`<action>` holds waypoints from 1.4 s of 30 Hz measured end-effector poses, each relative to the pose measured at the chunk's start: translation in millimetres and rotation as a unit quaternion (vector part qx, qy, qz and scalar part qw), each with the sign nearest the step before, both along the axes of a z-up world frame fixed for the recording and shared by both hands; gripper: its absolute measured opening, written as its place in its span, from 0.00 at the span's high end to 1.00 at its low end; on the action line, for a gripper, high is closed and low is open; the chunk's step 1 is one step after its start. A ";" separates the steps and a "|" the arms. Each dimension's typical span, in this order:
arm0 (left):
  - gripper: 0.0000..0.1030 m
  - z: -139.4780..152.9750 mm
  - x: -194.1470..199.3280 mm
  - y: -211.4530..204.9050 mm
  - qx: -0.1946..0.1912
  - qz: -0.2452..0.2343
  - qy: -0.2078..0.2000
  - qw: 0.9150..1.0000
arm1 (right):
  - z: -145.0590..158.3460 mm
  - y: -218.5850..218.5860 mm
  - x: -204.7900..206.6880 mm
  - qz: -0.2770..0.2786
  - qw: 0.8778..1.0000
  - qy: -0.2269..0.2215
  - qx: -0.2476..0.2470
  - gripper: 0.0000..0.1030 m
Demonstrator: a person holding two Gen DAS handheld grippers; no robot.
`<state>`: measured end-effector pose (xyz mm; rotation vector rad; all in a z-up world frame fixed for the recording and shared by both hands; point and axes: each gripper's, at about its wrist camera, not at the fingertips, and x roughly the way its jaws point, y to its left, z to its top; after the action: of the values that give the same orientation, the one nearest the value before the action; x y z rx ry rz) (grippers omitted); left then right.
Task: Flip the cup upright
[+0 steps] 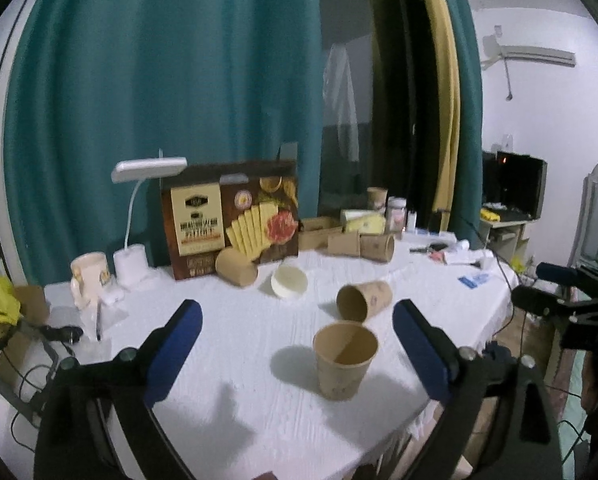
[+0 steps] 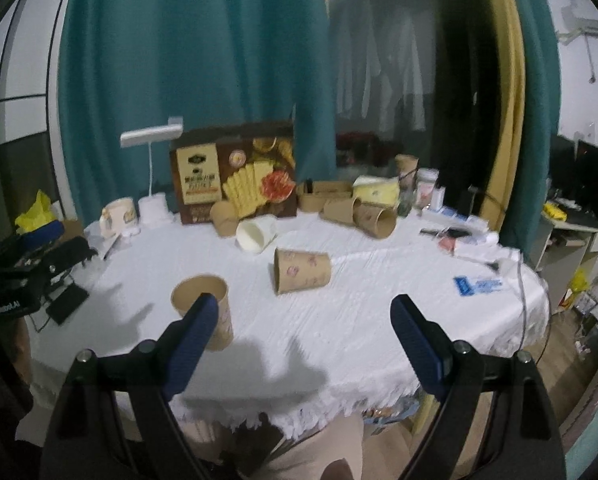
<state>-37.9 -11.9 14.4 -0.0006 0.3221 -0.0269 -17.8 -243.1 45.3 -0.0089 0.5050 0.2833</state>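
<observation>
Only right view shows a knee (image 2: pixel 319 448), probably, upright cup (image 1: pixel 345 360) clear of tongs (image 1: pixel 297 344)

Brown paper cup (image 1: pixel 345 360) stood upright on the white tablecloth (image 1: pixel 239 360).
Its open mouth faced up, interior empty; faint pink prints marked its side, near the table's front edge.

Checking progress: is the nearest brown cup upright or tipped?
Upright: the nearest brown cup stands on its base, mouth facing up, apart from both grippers.
</observation>
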 end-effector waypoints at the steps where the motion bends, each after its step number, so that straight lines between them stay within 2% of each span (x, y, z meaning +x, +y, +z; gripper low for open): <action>1: 0.06 0.6 -2.5 -0.9 0.004 0.003 -0.010 1.000 | 3.9 -1.2 -3.5 -0.007 1.000 -0.013 -0.003 0.16; 12: 0.05 -1.6 -12.8 2.0 0.016 0.020 -0.031 0.999 | 18.2 -1.6 -19.4 -0.021 0.997 -0.067 -0.011 0.16; 42: 0.03 -1.7 -14.1 2.3 0.007 0.021 -0.037 0.999 | 16.5 -6.6 -18.2 -0.041 0.997 -0.073 -0.003 0.16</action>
<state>-52.0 -9.7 12.8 0.0075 0.2482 0.0171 -35.9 -249.8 61.9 -0.0136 0.3609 0.1989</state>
